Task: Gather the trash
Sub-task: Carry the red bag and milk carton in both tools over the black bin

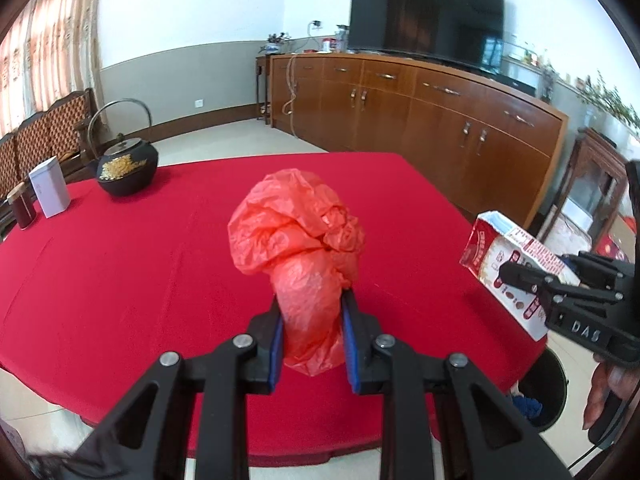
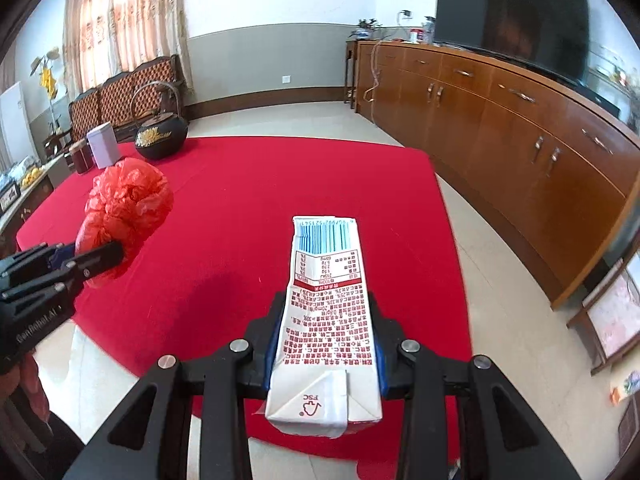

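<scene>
Crumpled red bag [image 1: 296, 232] between blue pads [image 1: 276, 340]

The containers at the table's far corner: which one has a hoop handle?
The black teapot, round with gold decoration. The white tin and the small dark red jar beside it have none.

Your left wrist camera looks forward and down along the left hand-held gripper [image 1: 310, 316], close above the red desk [image 1: 120, 280], facing the long cabinet [image 1: 440, 120] and TV [image 1: 428, 12]. Your right wrist camera sits beside it, angled the same way over the right hand-held gripper [image 2: 326, 340]. Both share the desk, kettle [image 2: 161, 136], cabinet, and each catches the other gripper at its edge.
</scene>
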{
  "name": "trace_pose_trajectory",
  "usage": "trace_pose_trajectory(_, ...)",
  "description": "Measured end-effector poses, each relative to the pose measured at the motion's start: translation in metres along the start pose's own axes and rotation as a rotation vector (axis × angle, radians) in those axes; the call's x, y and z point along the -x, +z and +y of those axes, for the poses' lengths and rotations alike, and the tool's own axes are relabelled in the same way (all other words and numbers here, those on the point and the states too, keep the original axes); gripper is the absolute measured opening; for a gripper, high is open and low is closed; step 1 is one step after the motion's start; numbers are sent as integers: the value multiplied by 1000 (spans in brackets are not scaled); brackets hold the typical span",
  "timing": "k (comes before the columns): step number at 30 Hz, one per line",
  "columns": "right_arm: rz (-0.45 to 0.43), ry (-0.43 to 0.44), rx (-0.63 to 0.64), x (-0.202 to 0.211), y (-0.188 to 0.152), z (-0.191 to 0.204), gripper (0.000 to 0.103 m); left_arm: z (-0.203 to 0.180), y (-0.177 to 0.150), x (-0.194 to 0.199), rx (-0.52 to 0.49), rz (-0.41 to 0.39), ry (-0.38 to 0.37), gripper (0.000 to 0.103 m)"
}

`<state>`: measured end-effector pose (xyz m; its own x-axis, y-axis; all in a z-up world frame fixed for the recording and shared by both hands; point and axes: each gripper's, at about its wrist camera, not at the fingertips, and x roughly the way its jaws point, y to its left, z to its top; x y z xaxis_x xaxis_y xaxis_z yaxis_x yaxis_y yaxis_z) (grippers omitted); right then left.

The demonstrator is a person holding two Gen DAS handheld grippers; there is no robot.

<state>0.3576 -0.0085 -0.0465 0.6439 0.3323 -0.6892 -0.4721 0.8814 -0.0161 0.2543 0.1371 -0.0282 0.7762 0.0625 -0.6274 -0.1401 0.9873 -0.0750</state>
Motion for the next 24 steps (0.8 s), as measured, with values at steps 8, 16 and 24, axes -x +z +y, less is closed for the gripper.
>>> trace_pose_trajectory(8, -12, -29, -55, 41, -32, -28, 37, -41, -16, 15, -57, 12, -72, 26)
trace_pose_trajectory(16, -14, -86, -125, 78, -66, -64, 37, -82, -31, 29, -113, 17, -148, 26)
trace_pose_trajectory(24, -14, -160, -189, 119, -104, -102, 37, -124, -42, 36, -170, 26, -223, 26)
